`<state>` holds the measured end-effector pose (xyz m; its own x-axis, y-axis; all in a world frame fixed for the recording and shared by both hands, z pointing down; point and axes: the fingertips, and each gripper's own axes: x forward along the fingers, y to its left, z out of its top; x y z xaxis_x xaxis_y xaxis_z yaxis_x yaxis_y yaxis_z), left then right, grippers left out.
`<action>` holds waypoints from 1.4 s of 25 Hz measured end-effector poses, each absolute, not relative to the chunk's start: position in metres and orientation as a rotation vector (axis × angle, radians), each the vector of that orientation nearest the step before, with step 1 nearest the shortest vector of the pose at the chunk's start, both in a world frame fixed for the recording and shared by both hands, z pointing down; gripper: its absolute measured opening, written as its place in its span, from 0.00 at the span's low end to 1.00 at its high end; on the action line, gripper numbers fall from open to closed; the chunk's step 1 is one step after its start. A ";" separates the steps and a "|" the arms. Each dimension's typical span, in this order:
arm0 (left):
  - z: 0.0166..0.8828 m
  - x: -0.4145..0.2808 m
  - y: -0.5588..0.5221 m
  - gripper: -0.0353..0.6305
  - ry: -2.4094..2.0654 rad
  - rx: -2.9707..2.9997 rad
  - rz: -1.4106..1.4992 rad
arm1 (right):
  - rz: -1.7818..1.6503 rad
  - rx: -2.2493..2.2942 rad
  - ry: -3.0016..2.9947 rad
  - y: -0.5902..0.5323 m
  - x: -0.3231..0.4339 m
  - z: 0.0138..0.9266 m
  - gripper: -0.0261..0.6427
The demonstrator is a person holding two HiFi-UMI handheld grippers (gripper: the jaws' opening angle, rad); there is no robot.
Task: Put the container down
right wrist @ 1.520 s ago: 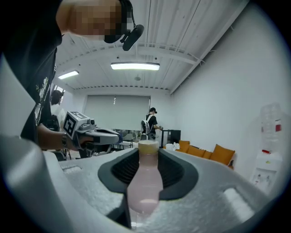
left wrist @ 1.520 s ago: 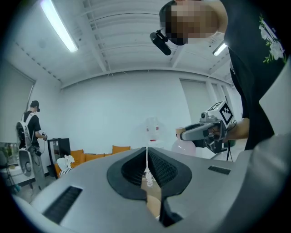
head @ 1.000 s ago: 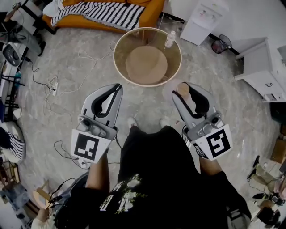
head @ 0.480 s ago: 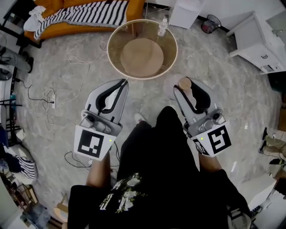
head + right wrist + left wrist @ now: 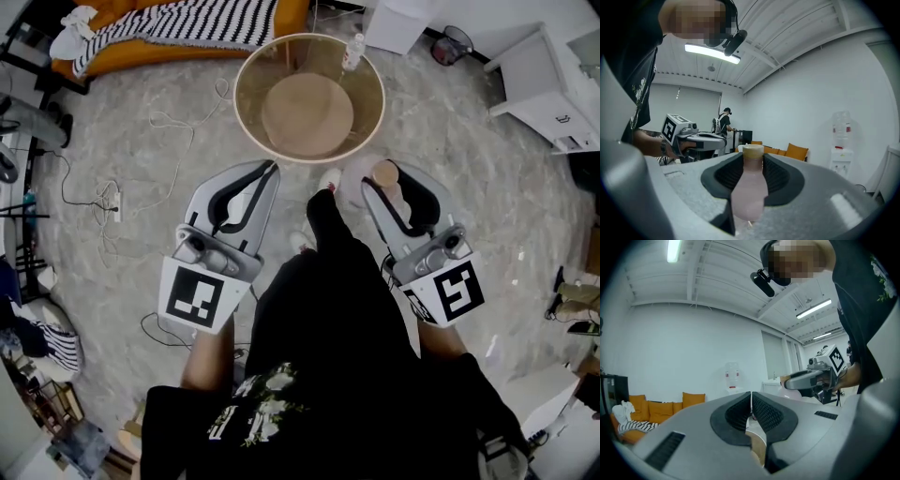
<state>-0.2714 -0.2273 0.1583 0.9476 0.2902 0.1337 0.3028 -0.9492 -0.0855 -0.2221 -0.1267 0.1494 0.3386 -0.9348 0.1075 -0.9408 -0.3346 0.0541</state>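
A pale pink bottle-shaped container with a tan cap (image 5: 751, 177) stands upright between the pads of my right gripper (image 5: 753, 161), which is shut on its neck. In the head view the same container (image 5: 384, 175) shows at the tip of my right gripper (image 5: 386, 184), just right of a round glass-topped table (image 5: 246, 112). My left gripper (image 5: 265, 176) is shut with nothing in it, its tips at the table's near rim. In the left gripper view its pads (image 5: 761, 411) meet along a thin line at my left gripper (image 5: 751, 401).
A clear plastic bottle (image 5: 354, 52) stands on the table's far right rim. An orange sofa with a striped blanket (image 5: 178, 26) lies beyond. Cables and a power strip (image 5: 114, 200) run across the floor at left. White cabinets (image 5: 553, 89) stand at right. My leg (image 5: 323, 234) steps forward between the grippers.
The table has come nearer in the head view as both grippers moved forward and a little down. A leg and shoe have stepped forward between the grippers. The grip on the container is unchanged.
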 end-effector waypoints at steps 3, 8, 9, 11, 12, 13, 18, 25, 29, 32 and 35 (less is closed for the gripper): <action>0.158 -0.266 -0.241 0.09 -0.424 -3.012 -0.173 | 0.087 2.472 -1.756 -0.140 -0.209 0.152 0.22; 0.155 -0.247 -0.272 0.09 -0.384 -3.001 -0.194 | 0.099 2.461 -1.765 -0.166 -0.178 0.153 0.22; 0.154 -0.242 -0.281 0.09 -0.374 -3.002 -0.196 | 0.103 2.456 -1.772 -0.173 -0.173 0.152 0.22; 0.150 -0.226 -0.295 0.09 -0.360 -3.002 -0.183 | 0.104 2.446 -1.783 -0.187 -0.157 0.150 0.22; 0.149 -0.218 -0.300 0.09 -0.358 -2.999 -0.177 | 0.104 2.443 -1.785 -0.192 -0.149 0.150 0.22; 0.149 -0.211 -0.304 0.09 -0.358 -2.996 -0.177 | 0.107 2.444 -1.784 -0.196 -0.142 0.151 0.22; 0.153 -0.167 -0.328 0.09 -0.350 -2.993 -0.200 | 0.130 2.442 -1.786 -0.217 -0.103 0.160 0.22; 0.165 -0.096 -0.349 0.09 -0.394 -2.985 -0.219 | 0.160 2.458 -1.750 -0.242 -0.033 0.175 0.22; 0.172 -0.057 -0.353 0.09 -0.410 -2.987 -0.254 | 0.186 2.446 -1.751 -0.247 0.001 0.182 0.22; 0.177 -0.030 -0.357 0.09 -0.417 -2.984 -0.275 | 0.193 2.436 -1.757 -0.256 0.028 0.190 0.22; 0.181 -0.005 -0.364 0.09 -0.413 -3.001 -0.305 | 0.229 2.422 -1.763 -0.267 0.051 0.197 0.22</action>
